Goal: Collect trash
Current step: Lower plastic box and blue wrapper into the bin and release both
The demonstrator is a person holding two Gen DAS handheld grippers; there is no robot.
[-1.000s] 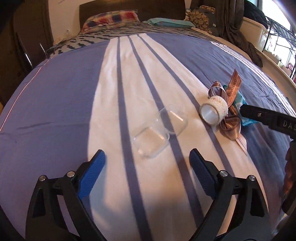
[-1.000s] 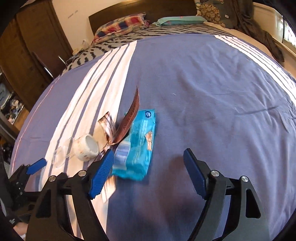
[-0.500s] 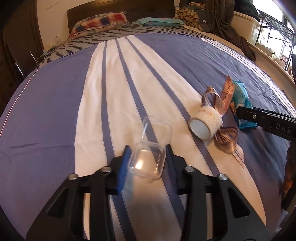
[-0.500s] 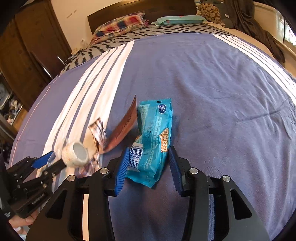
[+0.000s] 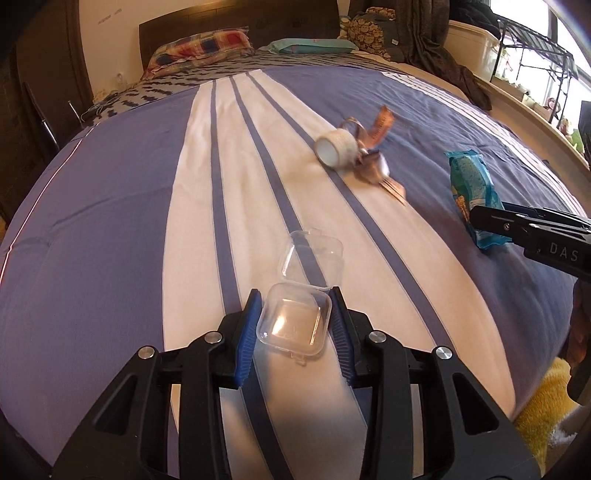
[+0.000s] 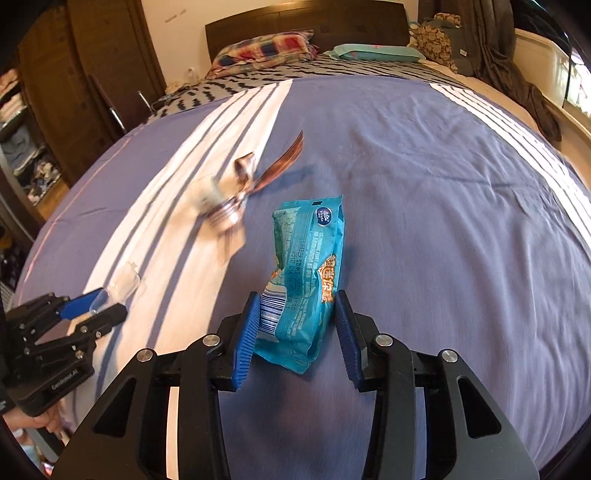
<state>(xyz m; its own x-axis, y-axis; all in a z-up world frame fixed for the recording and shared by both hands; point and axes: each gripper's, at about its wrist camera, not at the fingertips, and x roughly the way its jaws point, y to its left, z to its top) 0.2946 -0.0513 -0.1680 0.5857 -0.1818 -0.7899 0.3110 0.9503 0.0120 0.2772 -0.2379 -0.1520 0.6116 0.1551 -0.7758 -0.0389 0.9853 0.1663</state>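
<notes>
While clamped, wrapper (image 6: 308, 273) between right tongs (image 6: 295, 325)

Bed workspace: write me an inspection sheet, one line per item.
Surface: striped bedspread, purple with white bands.
Job's things: clear plastic box, lid open; blue snack wrapper; tape roll with brown ribbon, lying loose on the bedspread.
Clutter: nothing seen besides these.
Grippers: left hand-held gripper shut on the clear plastic box; right hand-held gripper shut on the blue snack wrapper.
Cables: nothing seen.
Surroundings: plaid pillow, teal pillow, dark headboard, wooden wardrobe.
</notes>
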